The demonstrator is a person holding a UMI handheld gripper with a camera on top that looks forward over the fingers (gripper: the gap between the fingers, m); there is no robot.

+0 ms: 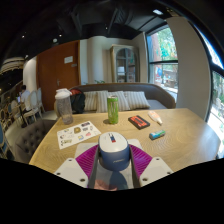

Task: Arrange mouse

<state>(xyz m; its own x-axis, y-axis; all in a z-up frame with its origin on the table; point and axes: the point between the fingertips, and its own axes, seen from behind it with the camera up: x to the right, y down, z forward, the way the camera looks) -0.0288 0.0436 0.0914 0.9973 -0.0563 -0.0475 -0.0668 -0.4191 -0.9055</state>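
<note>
We see the claw (112, 160) with its pink pads (84, 158) set at either flank of the grey mouse (113, 151); whether they press it or merely bracket it we cannot tell, and it seems to sit at the near edge of the wooden table (185, 138). We judge the mouse light, rigid and smooth-shelled, best held across its narrow sides near mid-body. Beyond it stands a green can (113, 108).

A grey-and-white mouse (113, 150) sits between the jaws, over the wooden table's near edge.
</note>
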